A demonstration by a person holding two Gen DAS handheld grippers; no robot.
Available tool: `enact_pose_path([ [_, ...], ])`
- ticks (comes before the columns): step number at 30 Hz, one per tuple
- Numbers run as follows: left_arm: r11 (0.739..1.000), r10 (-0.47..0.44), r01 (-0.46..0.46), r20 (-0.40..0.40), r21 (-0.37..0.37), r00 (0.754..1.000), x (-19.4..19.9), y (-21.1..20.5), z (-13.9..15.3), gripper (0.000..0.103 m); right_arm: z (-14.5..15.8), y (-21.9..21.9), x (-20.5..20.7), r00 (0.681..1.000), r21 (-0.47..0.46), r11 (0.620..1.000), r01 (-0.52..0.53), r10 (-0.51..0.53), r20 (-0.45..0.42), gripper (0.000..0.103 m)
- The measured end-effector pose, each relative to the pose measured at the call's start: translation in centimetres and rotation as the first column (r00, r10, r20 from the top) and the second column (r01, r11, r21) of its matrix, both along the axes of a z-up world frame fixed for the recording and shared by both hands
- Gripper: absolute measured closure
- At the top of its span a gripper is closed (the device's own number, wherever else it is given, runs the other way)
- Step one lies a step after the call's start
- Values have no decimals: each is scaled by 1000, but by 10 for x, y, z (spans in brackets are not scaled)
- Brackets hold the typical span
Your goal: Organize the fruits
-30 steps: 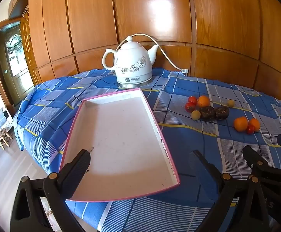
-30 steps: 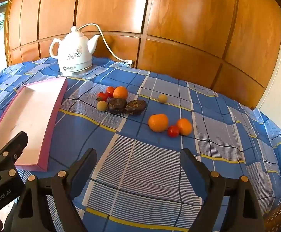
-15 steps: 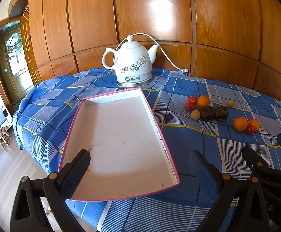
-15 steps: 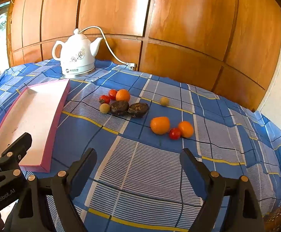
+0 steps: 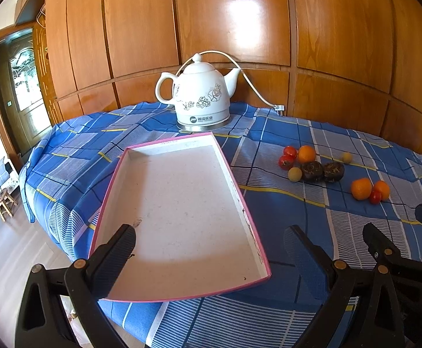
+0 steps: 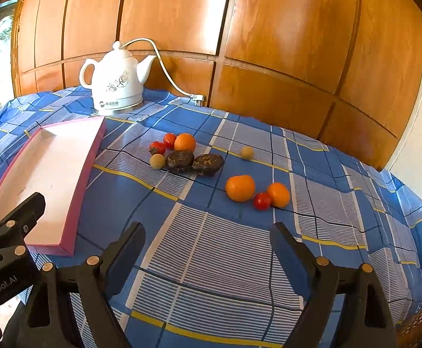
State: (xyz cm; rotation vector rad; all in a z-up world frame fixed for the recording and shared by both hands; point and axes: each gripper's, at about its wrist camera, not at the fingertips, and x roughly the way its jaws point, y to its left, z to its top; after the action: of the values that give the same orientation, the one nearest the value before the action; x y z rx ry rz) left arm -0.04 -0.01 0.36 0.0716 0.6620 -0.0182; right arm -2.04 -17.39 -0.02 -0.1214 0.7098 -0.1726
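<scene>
Nothing is sorted yet: the shallow pink-rimmed white tray (image 5: pixel 181 203) appears empty, every small round fruit (image 6: pixel 240 188) lies on the blue-checked desk (image 6: pixel 211 246), and both grippers' fingers (image 6: pixel 129 246) are apart.

Both cameras sit low at the tabletop's (image 5: pixel 283 211) near edge, facing the wood-panelled wall at 12 o'clock. The left wrist view looks down over the pink-rimmed tray (image 5: pixel 240 191), close beneath it. The right wrist view stands further right (tray (image 6: pixel 86 174) at its 9 o'clock). Both share the white kettle (image 5: pixel 200 101) (image 6: pixel 116 82), the tray and the scattered fruit (image 5: pixel 309 169) (image 6: pixel 180 161).
</scene>
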Motion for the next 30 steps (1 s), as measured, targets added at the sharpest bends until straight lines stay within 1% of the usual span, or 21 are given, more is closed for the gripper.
enact_pose_path([
  [22, 1000, -3, 2, -11, -31, 1000, 2, 2, 0, 0, 2, 4, 2, 1000, -30, 999, -21, 21, 13, 14],
  [30, 999, -16, 15, -23, -31, 1000, 4, -1, -3, 0, 1, 0, 4, 1000, -18, 1000, -23, 23, 10, 14],
])
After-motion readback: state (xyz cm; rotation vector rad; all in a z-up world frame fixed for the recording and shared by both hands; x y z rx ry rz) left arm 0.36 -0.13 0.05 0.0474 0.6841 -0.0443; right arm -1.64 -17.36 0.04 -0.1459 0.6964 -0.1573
